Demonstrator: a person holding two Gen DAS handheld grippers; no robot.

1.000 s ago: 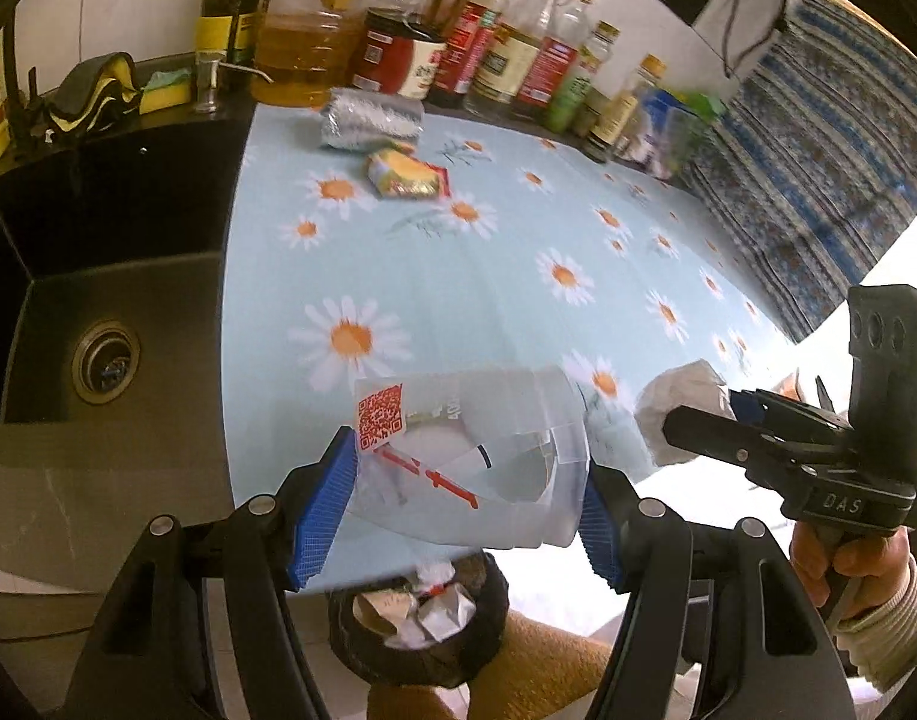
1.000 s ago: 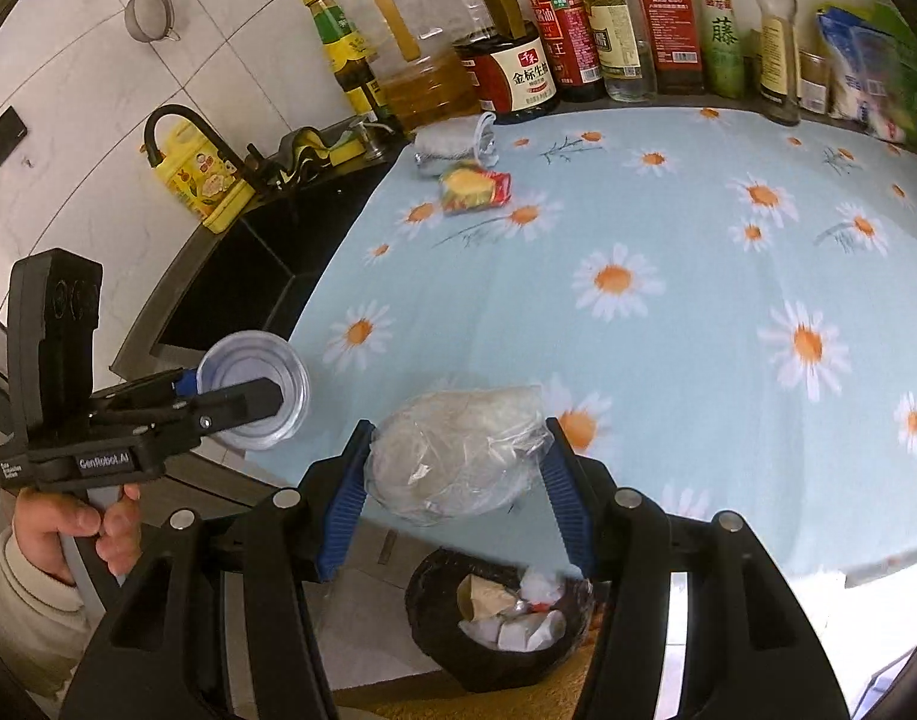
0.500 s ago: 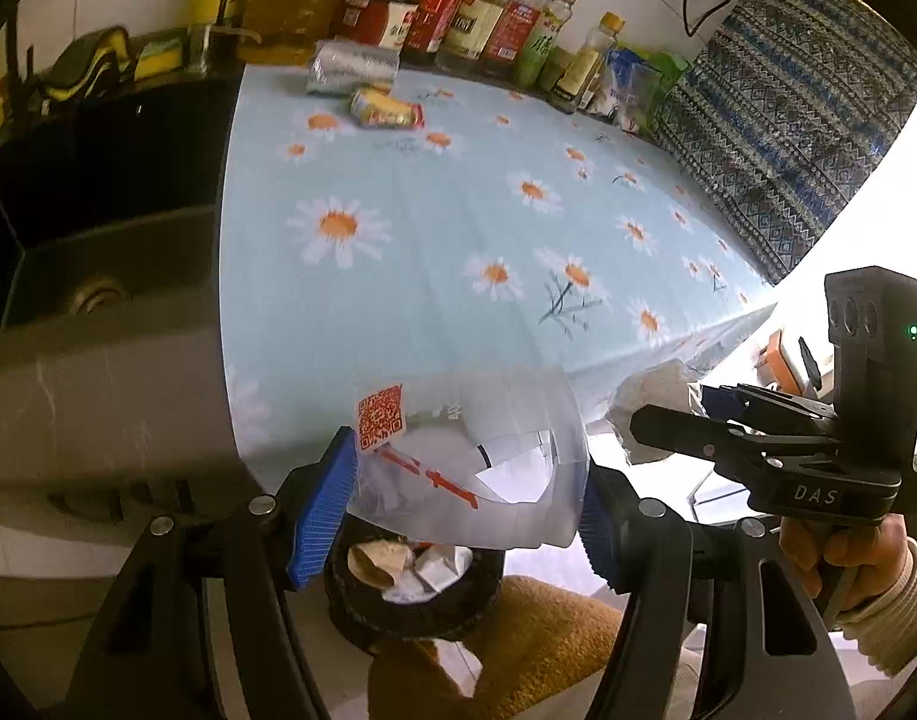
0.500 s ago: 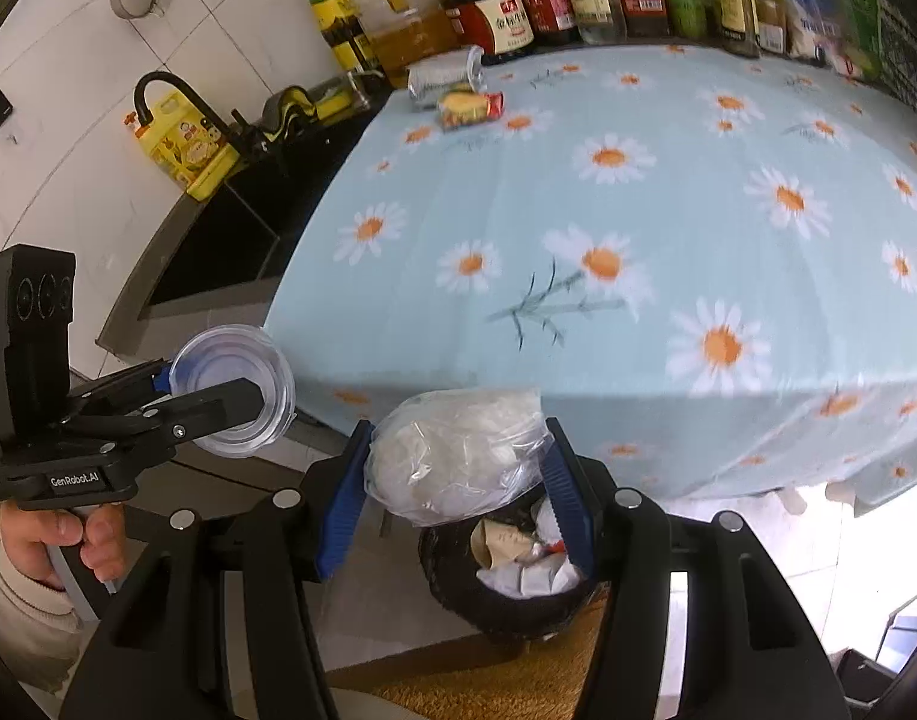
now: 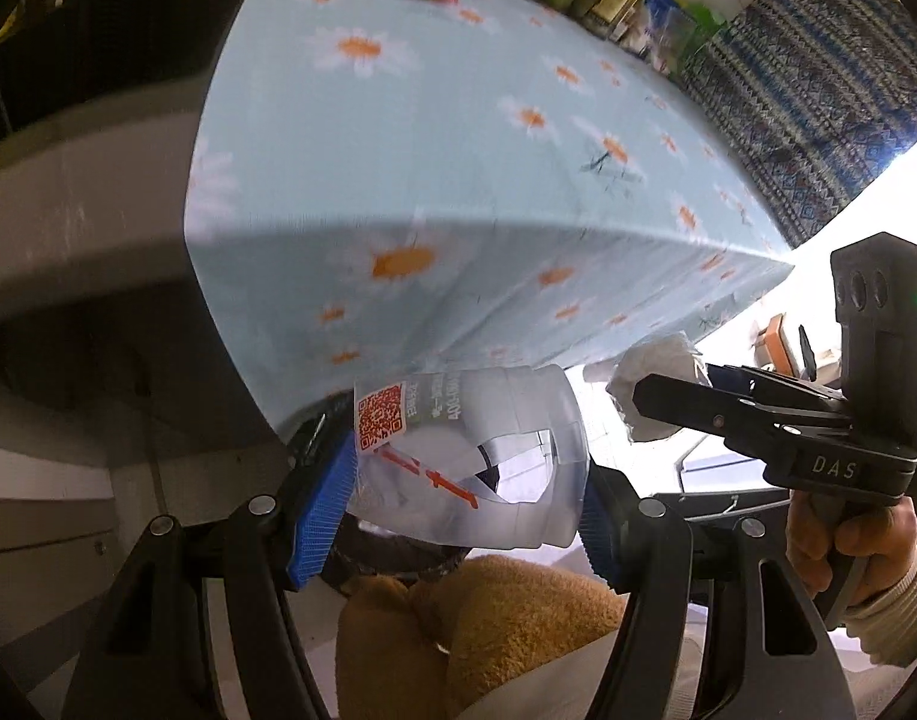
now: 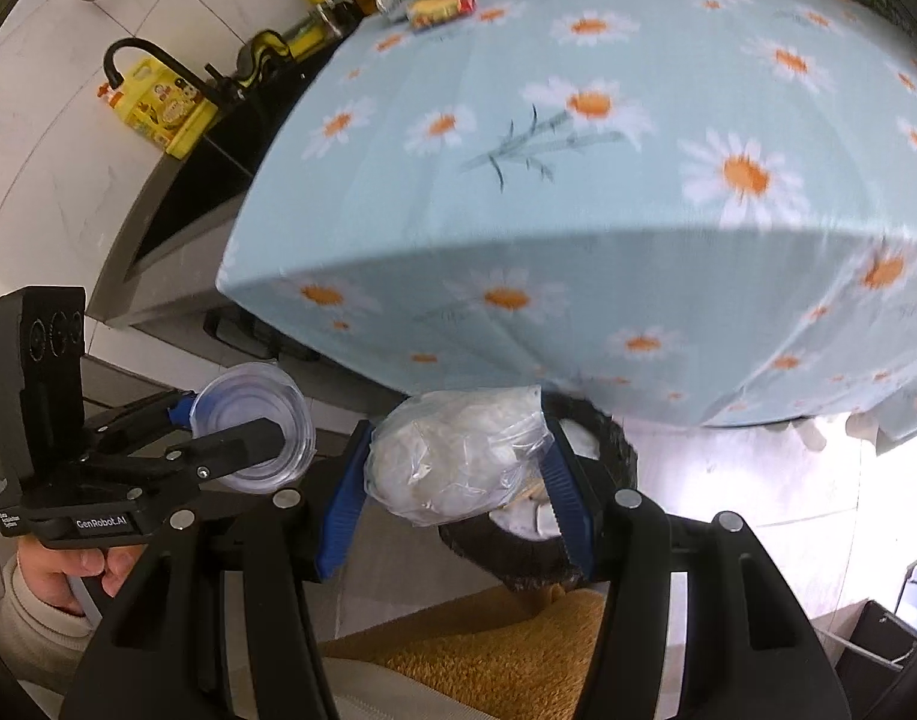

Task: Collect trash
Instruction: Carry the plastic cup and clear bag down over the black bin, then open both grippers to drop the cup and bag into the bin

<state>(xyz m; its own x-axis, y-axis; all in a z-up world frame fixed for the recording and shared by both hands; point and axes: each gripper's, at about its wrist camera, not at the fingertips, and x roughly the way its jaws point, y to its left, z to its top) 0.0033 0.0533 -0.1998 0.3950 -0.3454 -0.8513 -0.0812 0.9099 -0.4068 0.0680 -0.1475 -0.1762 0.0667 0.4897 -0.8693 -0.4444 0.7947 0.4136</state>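
Left tongs (image 5: 467, 483): clamped on a clear plastic cup (image 5: 488, 468). Right tongs (image 6: 452, 468): clamped on a crumpled plastic bag (image 6: 458, 456). Step, as we judge it: drop both in the black bin (image 6: 602, 432). We centre each over the rim before letting go. Bin lies just past the bag, at 3 o'clock of it.

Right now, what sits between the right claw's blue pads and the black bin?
A crumpled clear plastic bag, clamped in the right claw, hanging above the black trash bin in the right wrist view.
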